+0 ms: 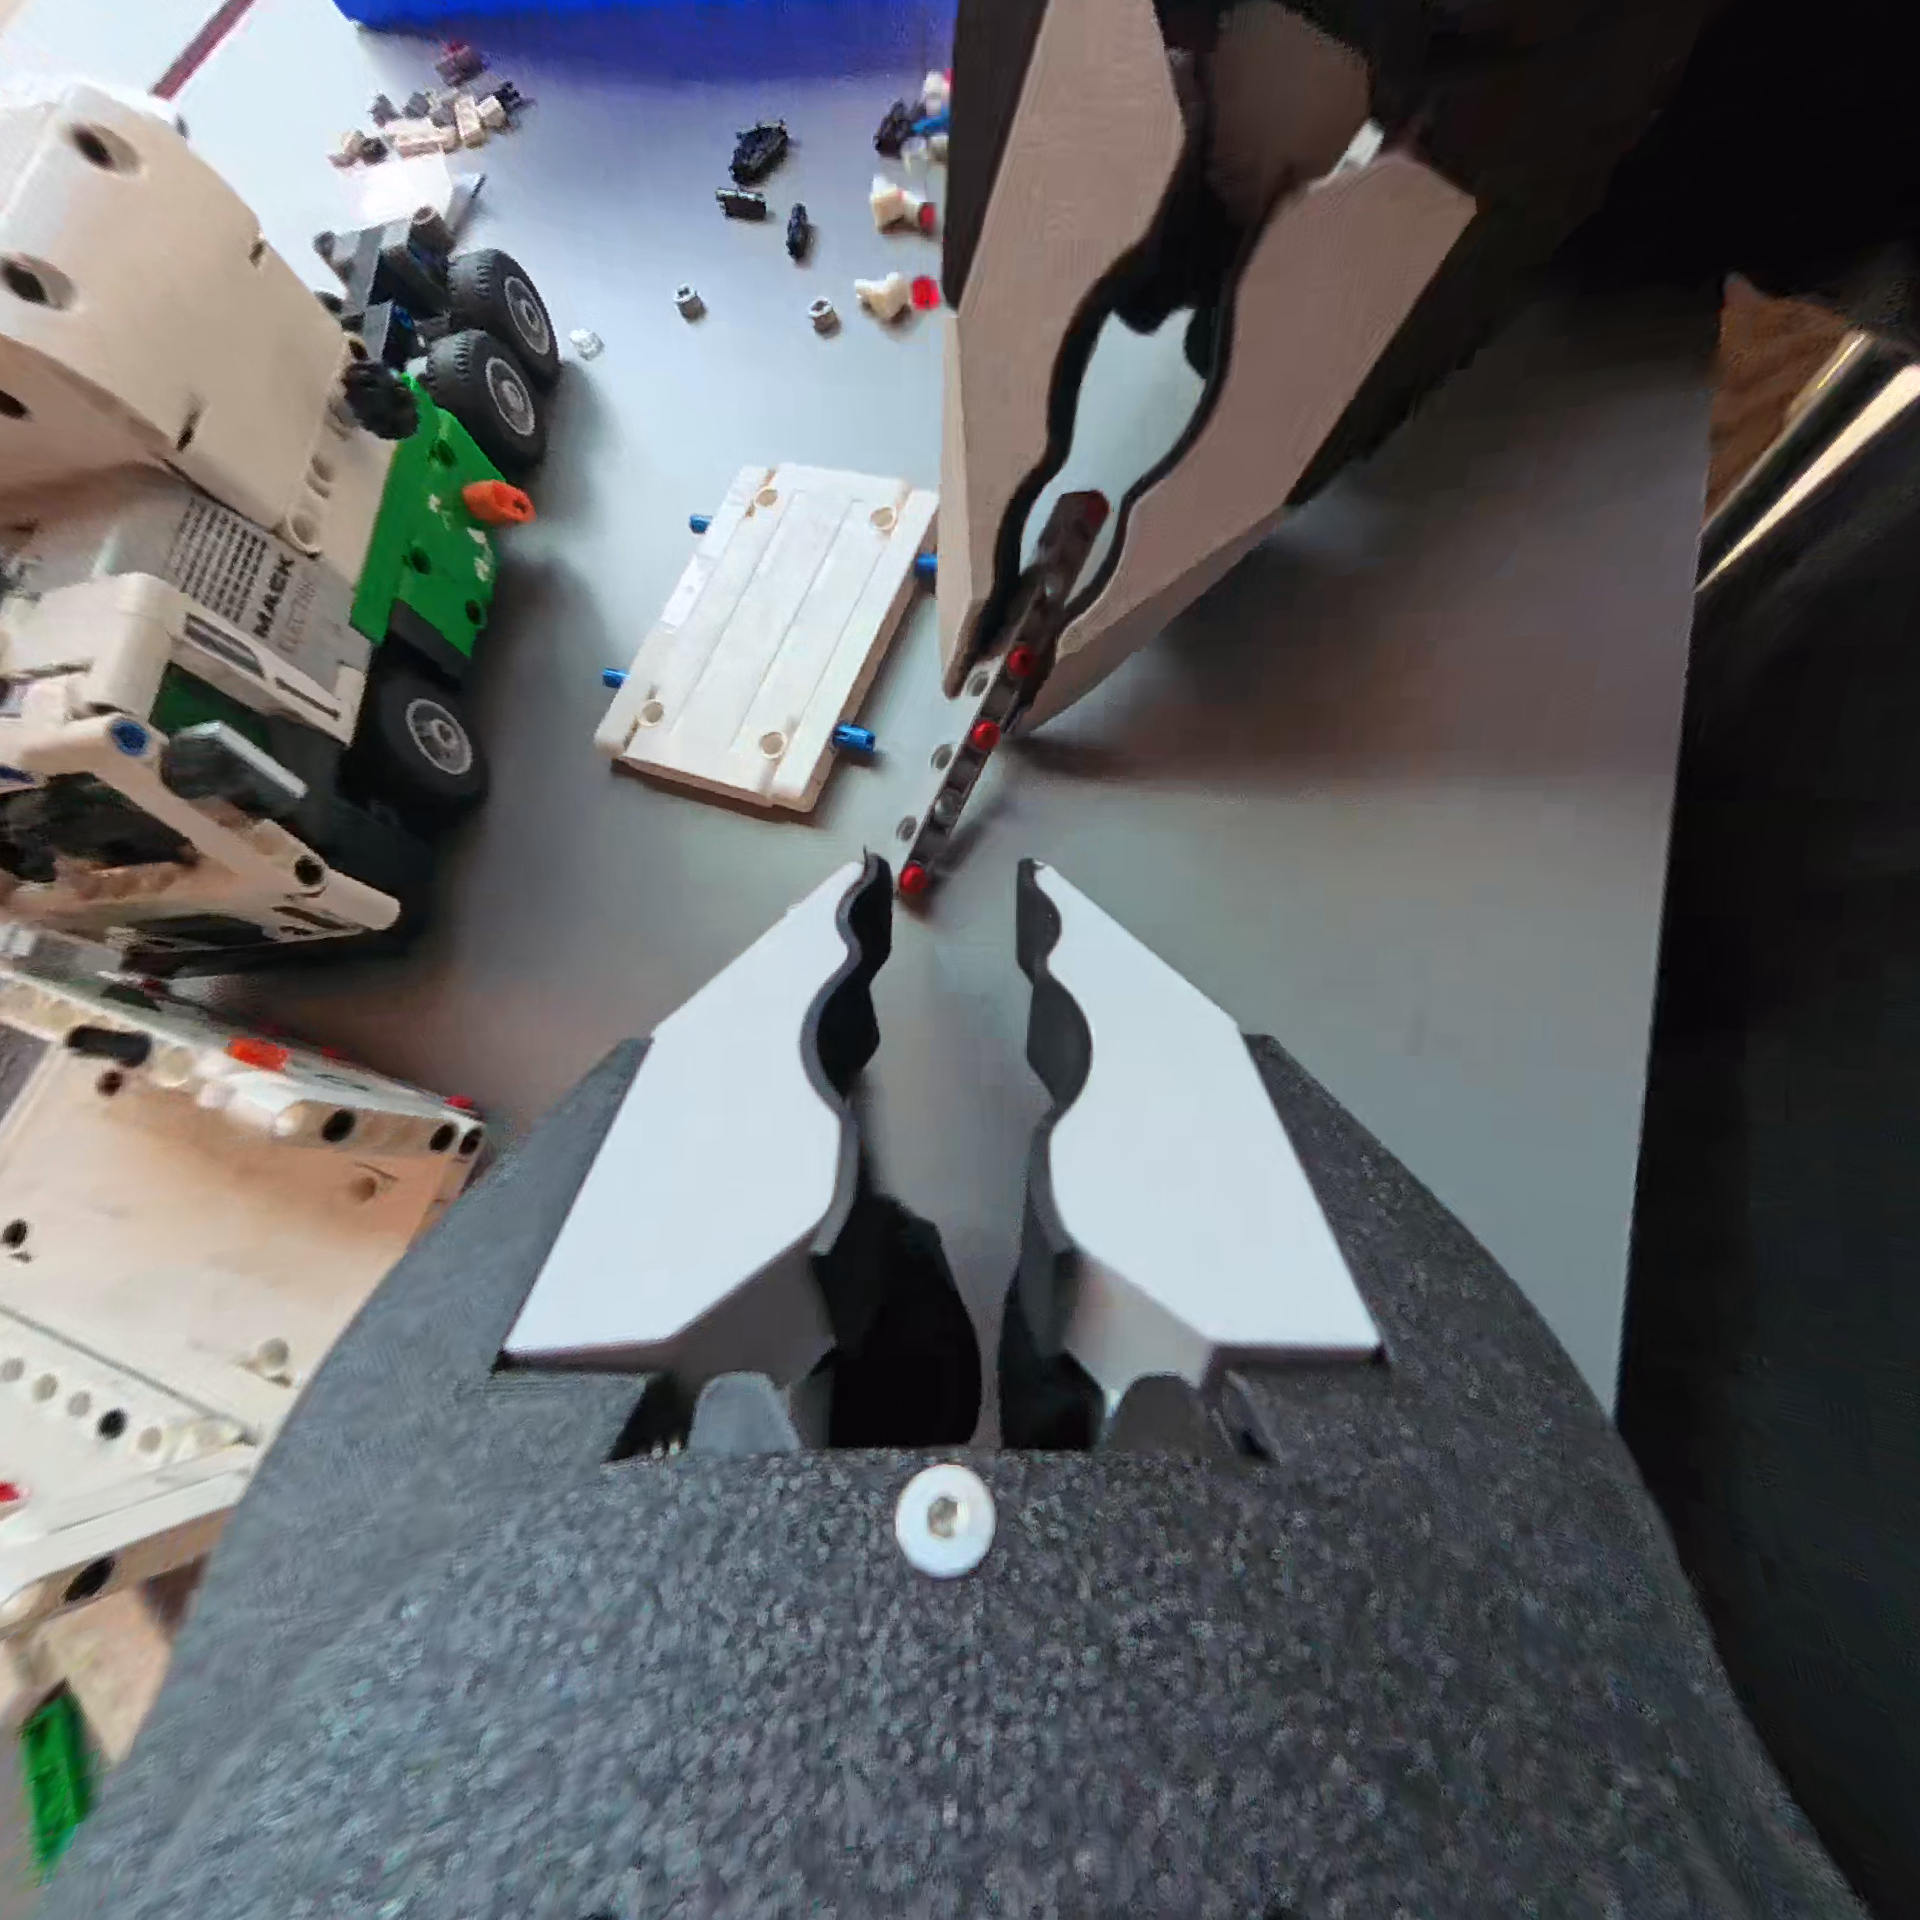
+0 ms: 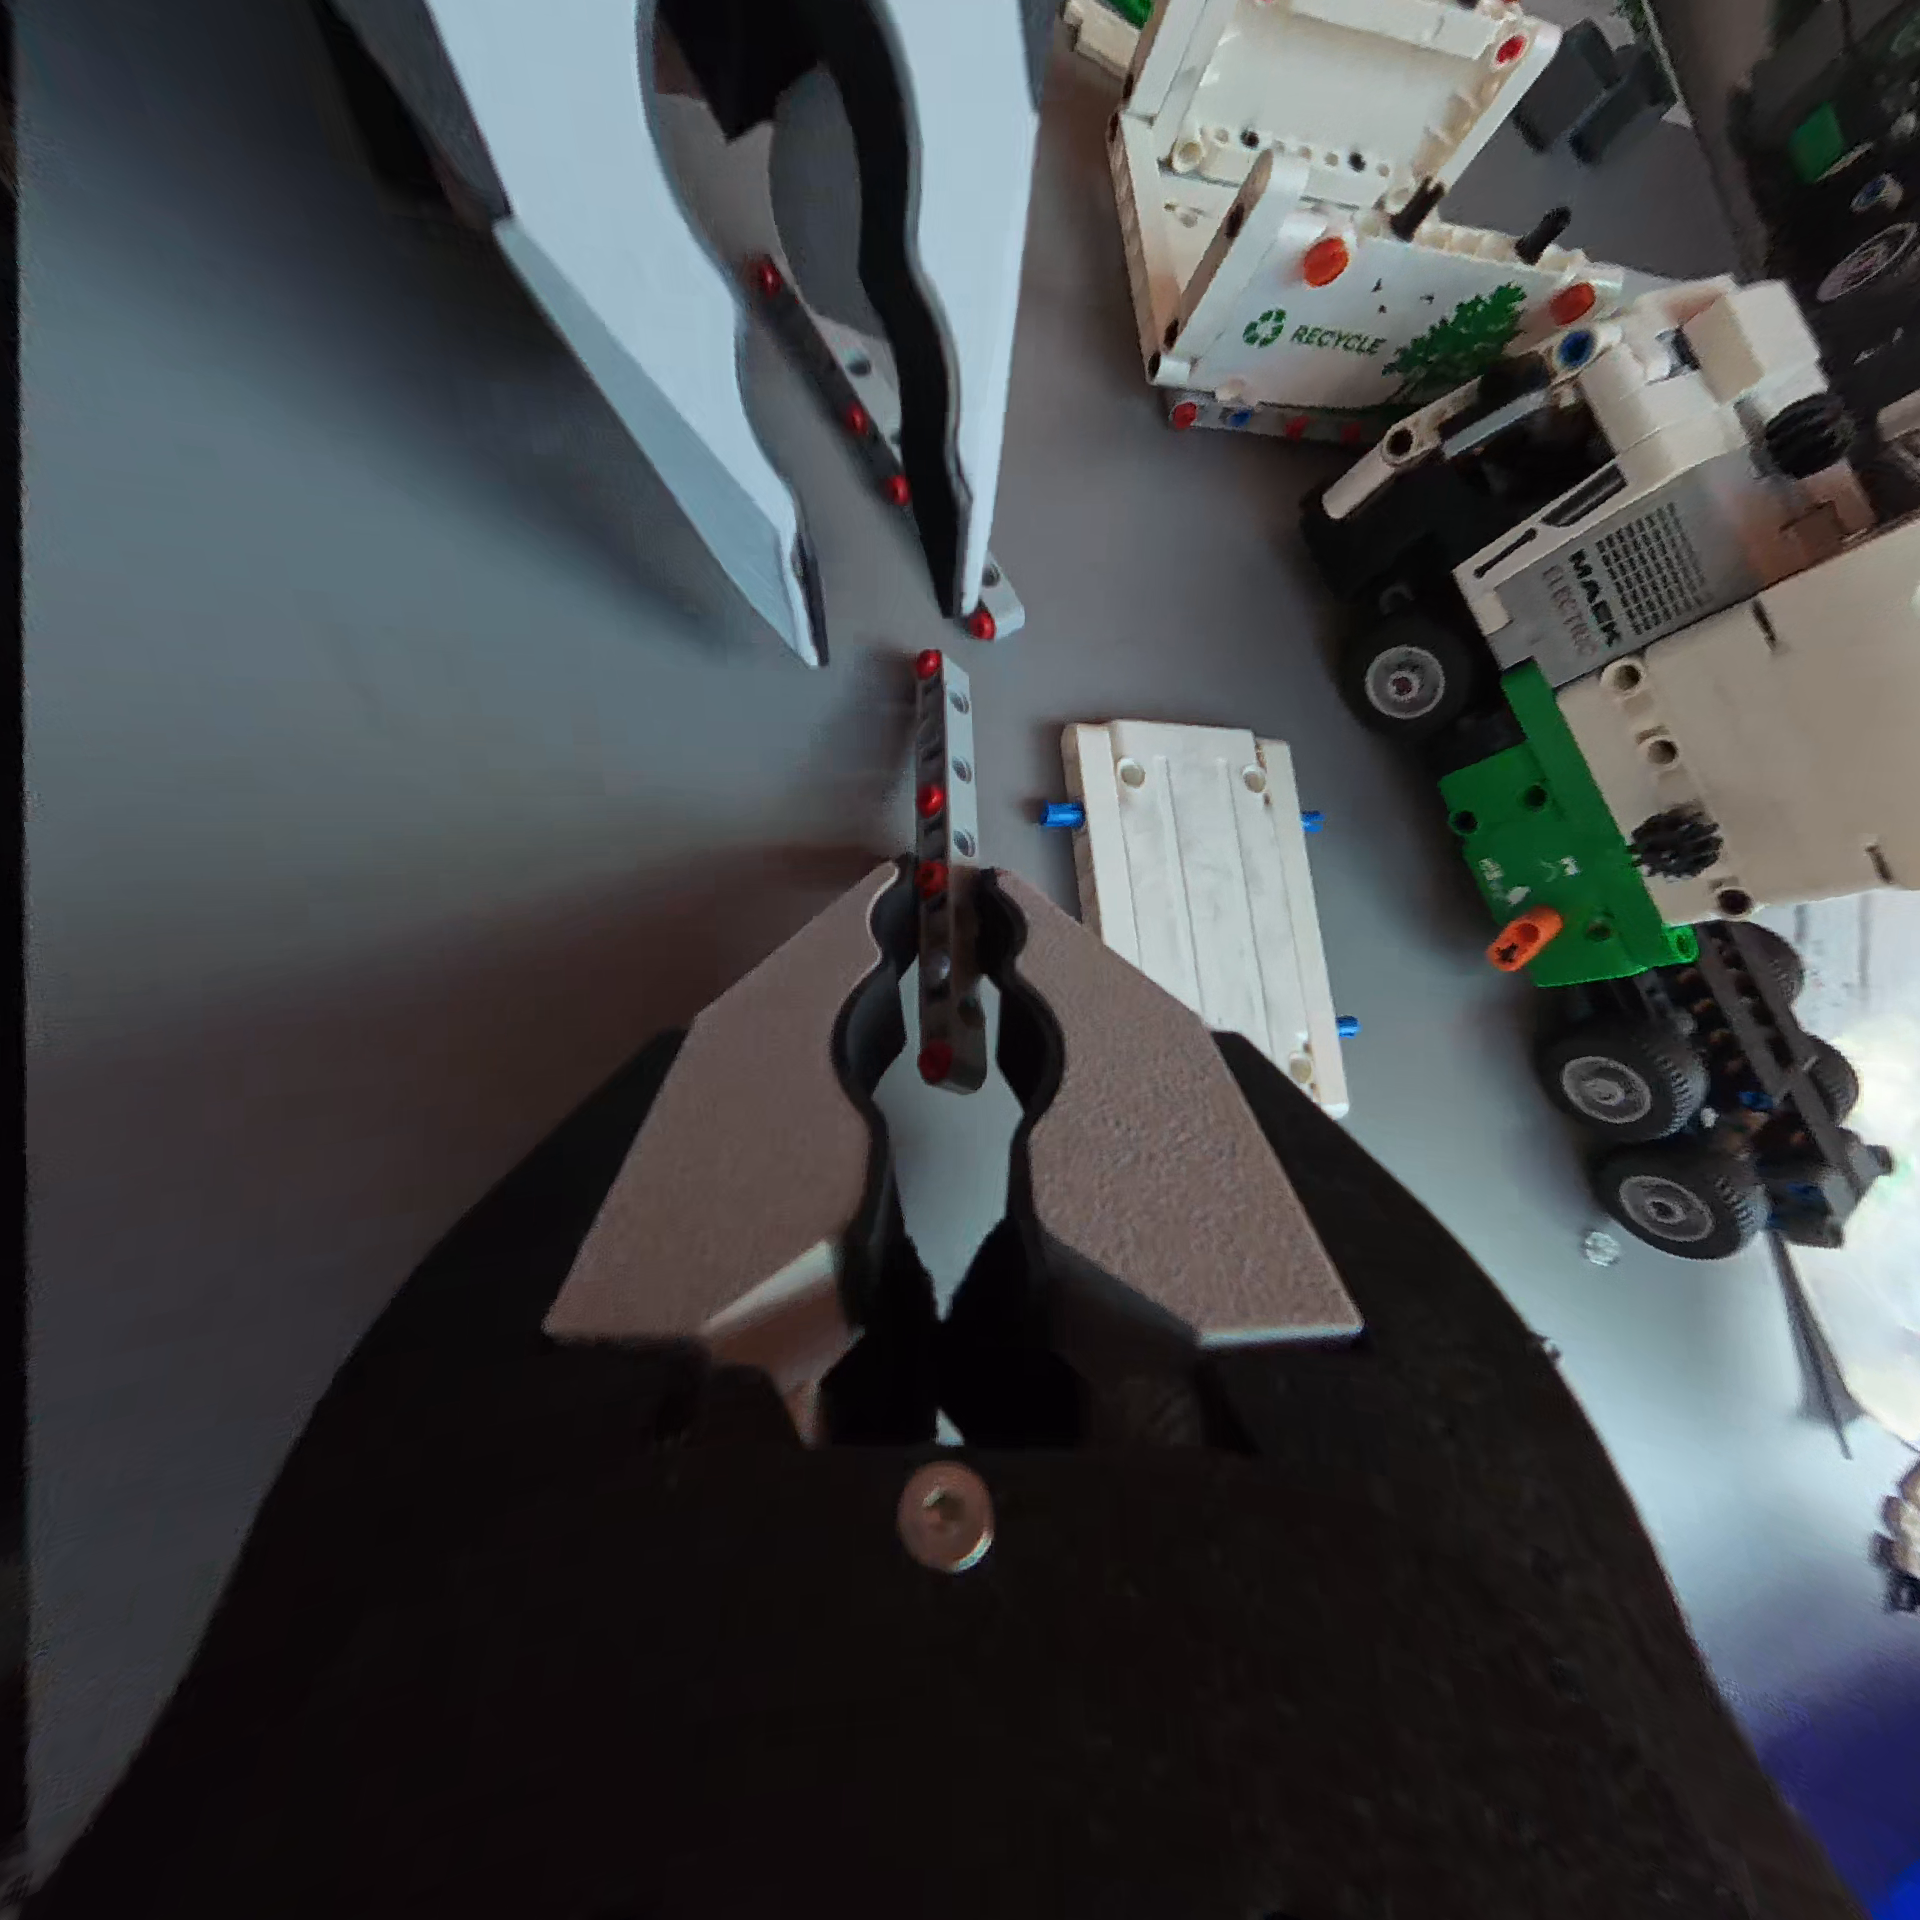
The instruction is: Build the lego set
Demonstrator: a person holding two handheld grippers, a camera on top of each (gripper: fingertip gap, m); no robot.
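Right tongs [image 2: 940, 883] clamped on grey beam [image 2: 943, 831] with red pins, far end toward counter [image 2: 416, 831]. Left tongs [image 1: 954, 883] narrowly parted, empty, tip beside beam end.

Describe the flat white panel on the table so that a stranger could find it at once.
Start from the big white and green toy truck on the grey table. Beside its wheels, between the truck and the right gripper, the flat white panel lies alone. Unlike the small loose pieces nearby, it is a wide ribbed rectangle with blue pins sticking out of its long edges.
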